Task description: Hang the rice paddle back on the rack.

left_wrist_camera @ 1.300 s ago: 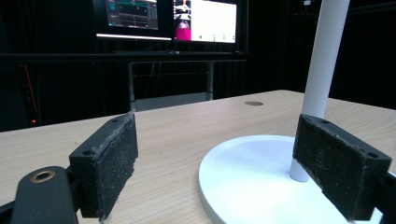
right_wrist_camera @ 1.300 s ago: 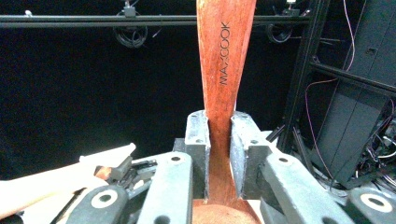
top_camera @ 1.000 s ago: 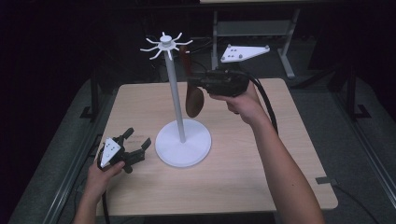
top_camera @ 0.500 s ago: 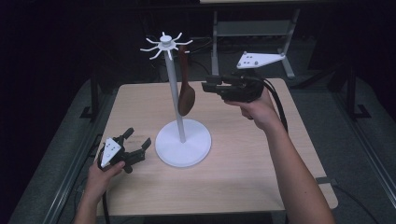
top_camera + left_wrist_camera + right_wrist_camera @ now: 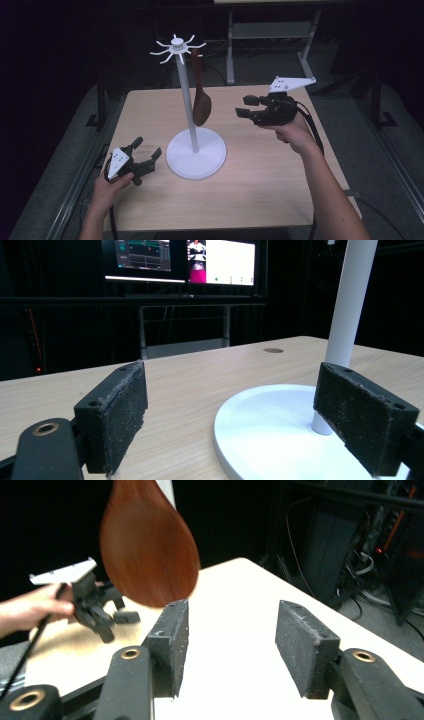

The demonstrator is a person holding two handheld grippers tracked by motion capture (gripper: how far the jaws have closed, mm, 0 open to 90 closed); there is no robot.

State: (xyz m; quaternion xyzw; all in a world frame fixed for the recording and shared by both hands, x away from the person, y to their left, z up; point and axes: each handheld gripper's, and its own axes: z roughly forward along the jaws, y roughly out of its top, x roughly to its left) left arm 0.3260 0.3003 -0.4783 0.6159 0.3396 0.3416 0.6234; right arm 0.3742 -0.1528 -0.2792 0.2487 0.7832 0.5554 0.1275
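One wooden spoon [image 5: 201, 102] (hanging) beside stand [image 5: 195, 155]

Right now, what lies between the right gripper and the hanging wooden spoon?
Nothing: in the high view only bare table shows between the open right gripper and the wooden spoon.

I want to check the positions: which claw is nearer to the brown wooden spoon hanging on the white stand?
Right. The right claw is open, level with the wooden spoon and just beside its bowl. The left claw rests low on the table, across the stand's base.
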